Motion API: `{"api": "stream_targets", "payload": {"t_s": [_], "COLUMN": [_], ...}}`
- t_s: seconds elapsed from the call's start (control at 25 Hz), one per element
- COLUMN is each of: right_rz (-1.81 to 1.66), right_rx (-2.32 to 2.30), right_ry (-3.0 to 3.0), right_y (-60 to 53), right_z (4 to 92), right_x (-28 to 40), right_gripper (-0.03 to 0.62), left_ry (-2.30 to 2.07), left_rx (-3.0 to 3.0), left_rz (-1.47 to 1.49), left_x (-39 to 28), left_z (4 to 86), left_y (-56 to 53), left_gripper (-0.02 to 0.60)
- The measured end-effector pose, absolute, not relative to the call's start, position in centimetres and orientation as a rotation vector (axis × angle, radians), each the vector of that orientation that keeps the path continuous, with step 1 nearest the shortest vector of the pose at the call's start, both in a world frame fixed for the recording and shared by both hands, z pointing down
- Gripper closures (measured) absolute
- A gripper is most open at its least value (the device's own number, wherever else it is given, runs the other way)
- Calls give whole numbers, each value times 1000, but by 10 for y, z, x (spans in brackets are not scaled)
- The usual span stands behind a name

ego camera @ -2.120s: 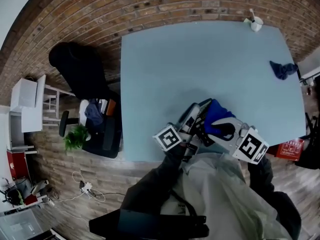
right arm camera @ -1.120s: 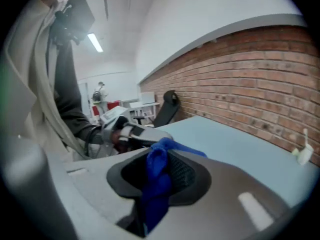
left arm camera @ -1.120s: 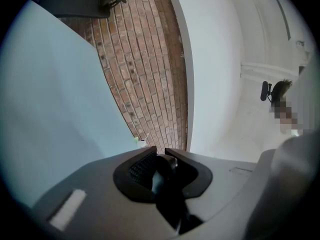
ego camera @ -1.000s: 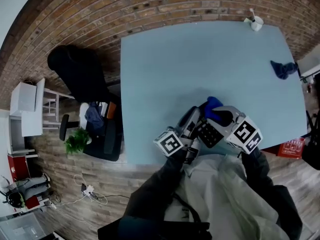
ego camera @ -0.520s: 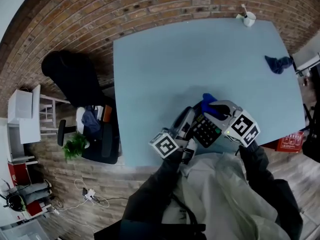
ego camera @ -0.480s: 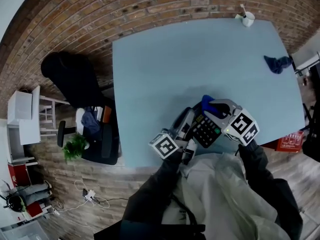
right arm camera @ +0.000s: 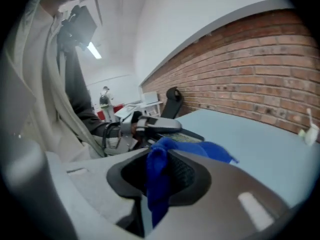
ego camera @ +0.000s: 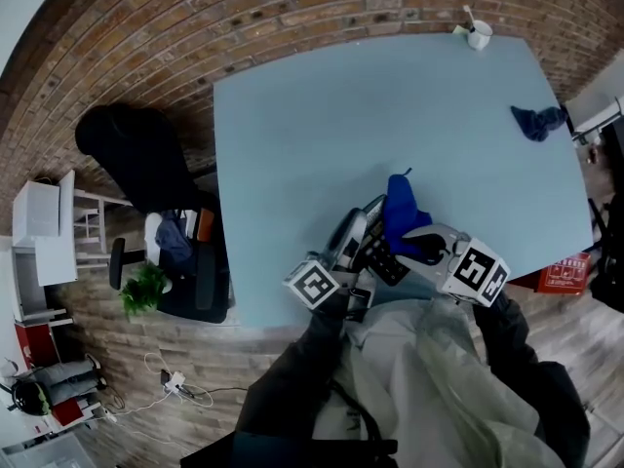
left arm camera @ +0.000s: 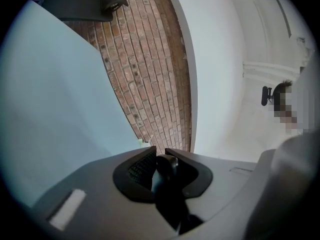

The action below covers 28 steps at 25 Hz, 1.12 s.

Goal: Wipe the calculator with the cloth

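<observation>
Head view: the left hand-held gripper is clamped on the calculator, holding it just ahead of the right hand-held gripper, whose jaws pinch the blue cloth. Wiping looks under way; next, drag the cloth across the keys.

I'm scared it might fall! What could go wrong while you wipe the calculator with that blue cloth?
The left gripper pinches the calculator by one edge only, near the front edge of the table; a hard wipe might twist it loose and drop it. The right gripper grips just a fold of the cloth, which could slip out.
</observation>
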State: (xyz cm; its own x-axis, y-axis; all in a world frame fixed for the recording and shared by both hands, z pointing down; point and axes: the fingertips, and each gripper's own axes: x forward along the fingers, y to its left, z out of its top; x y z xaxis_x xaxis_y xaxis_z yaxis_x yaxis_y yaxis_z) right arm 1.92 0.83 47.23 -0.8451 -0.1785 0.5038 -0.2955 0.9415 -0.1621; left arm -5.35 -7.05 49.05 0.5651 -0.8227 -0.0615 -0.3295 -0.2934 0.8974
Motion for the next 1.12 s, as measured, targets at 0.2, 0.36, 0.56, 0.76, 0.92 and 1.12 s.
{"api": "stream_targets", "payload": {"t_s": [0.2,0.36,0.56,0.76,0.92,1.12], "right_rz": [489,466,334,359,447,281], "right_rx": [544,497,646,823,836,829], "right_ry": [-2535,-2543,-2505,-2492,-2440,-2277], "right_y": [-12,6,-6,-19,-14,-9], "right_z": [504,513,524,529,542,549], "right_x": [60,57,41,57,68,72], "right_gripper": [502,502,497,471,465,465], "left_ry": [-974,-1015,-1039,-1074,-1064,-1095], "left_rx": [1871,1857,1976,2091,2149,2271], "left_rz": [-626,-621,-434,-138,88,663], "left_x": [-62,-74,-72,-73,-81,-99], "left_z": [509,523,543,564,581,603], "left_y": [-73,-89,-107,-97,-81,-51], "left_gripper": [523,525,523,491,339,390]}}
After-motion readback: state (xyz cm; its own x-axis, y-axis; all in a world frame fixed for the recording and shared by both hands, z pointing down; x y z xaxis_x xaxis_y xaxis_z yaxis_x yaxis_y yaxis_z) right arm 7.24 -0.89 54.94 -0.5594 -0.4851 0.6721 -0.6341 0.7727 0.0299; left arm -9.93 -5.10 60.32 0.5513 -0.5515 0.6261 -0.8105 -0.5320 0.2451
